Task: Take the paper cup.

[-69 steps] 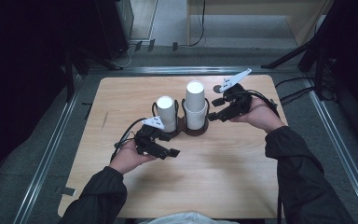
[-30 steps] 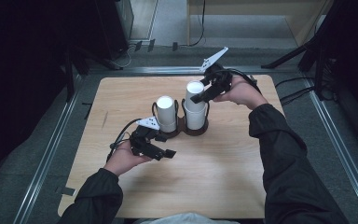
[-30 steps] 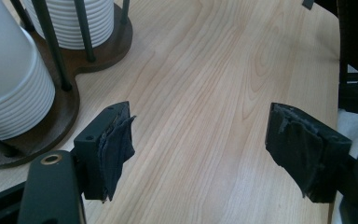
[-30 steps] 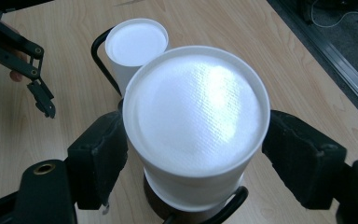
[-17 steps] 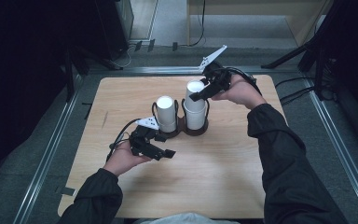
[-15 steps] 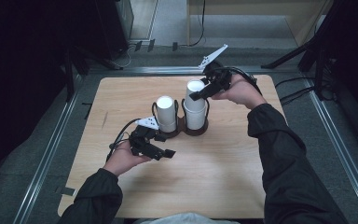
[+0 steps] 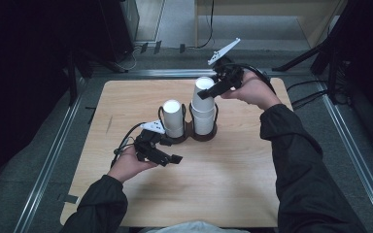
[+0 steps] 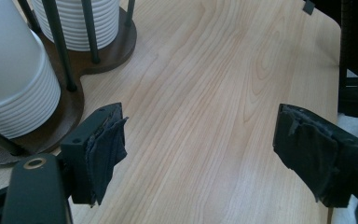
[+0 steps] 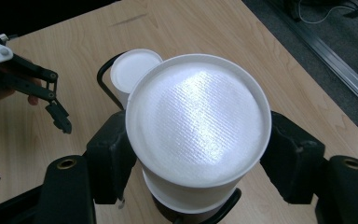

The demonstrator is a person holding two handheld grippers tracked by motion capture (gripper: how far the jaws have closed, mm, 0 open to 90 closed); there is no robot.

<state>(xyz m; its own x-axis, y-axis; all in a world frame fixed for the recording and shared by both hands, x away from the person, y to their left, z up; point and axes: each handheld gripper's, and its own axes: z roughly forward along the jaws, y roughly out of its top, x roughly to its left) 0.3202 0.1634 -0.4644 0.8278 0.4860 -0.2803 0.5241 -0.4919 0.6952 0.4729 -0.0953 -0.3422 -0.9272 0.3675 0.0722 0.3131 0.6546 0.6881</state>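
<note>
White paper cup, upside down, topping the right stack, between tongs

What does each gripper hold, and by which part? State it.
The right gripper clamps the top cup of the right stack by its sides, just under the upturned base. The left gripper is open over the table, holding nothing.

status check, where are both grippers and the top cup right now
Right gripper shut on top cup, raised off the right stack. Left gripper open, empty, low beside the cup holder. Nothing in the way.
</note>
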